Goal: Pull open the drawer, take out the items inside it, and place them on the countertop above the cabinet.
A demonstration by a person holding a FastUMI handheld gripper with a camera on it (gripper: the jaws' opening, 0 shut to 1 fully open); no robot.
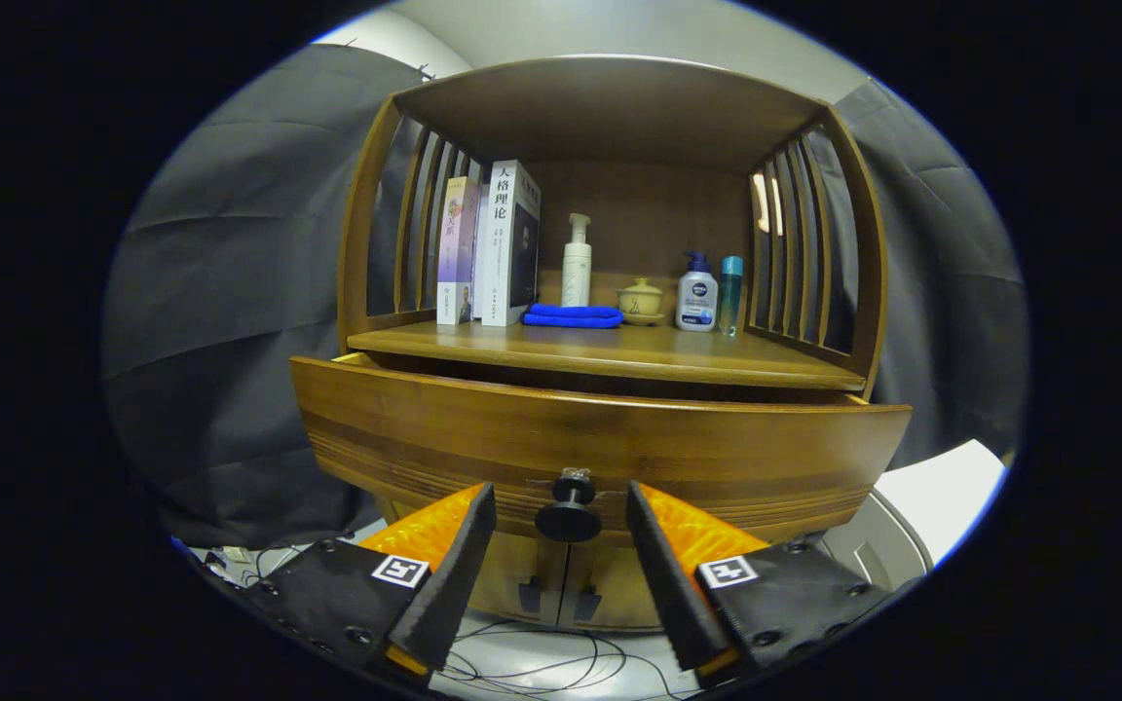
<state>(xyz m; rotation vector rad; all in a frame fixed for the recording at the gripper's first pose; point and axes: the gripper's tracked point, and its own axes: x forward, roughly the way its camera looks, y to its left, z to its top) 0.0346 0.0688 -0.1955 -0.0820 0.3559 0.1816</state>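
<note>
The wooden cabinet's drawer (600,438) stands pulled out toward me, its front panel facing the camera, and its inside is hidden from this low angle. A black round knob (569,516) juts from the drawer front. My gripper (561,501) is open, its orange-and-black fingers (454,545) on either side of the knob without touching it. Just above the drawer lies the countertop (610,355), with bare wood along its front.
On the countertop stand two books (493,248), a white pump bottle (577,263), a folded blue cloth (573,315), a small lidded pot (640,302), a lotion bottle (696,292) and a teal bottle (731,292). Slatted sides and a roof enclose the shelf. Two lower doors (561,584) and floor cables (542,662) lie below.
</note>
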